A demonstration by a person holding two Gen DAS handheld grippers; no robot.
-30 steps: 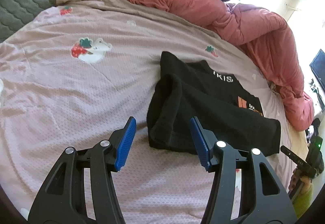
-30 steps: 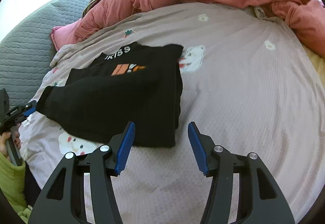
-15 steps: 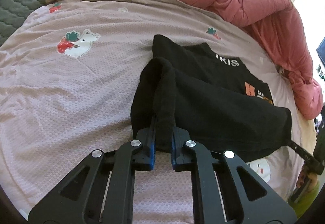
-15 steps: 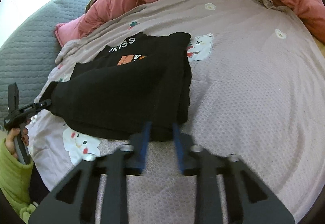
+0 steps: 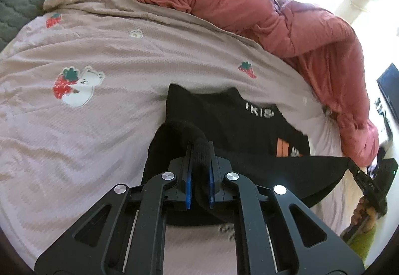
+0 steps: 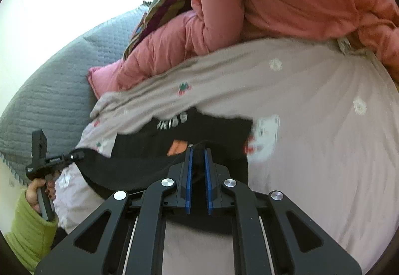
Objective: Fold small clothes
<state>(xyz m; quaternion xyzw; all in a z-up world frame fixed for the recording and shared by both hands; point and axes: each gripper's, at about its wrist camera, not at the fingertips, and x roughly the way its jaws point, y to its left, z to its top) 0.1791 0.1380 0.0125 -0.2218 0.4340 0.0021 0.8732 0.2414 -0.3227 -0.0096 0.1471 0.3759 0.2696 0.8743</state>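
The black shirt (image 5: 224,125) lies on the bedsheet (image 5: 104,125), part-folded, and everything else is placed from it. To its left the sheet is bare but for a printed bear (image 5: 77,87); behind it the pink quilt (image 5: 249,6) is heaped against the far edge, out of the working patch.

The left gripper (image 5: 198,170) has its blue pads pressed together on the shirt's near left corner, a thick roll of cloth bulging up between them. It looks to be pinched there because that corner anchors one end of the hem being carried.

Along the shirt's near edge the hem runs taut toward the right, lifted clear of the sheet, so the fold line stays straight.

At the near right corner the right gripper (image 6: 198,175) is likewise closed on black cloth, its pads gripping a thinner layer. The printed front with the orange patch (image 6: 177,146) lies just beyond the pads, uncovered. Judging by the paired grip, the lower half is about to be swung over that print.
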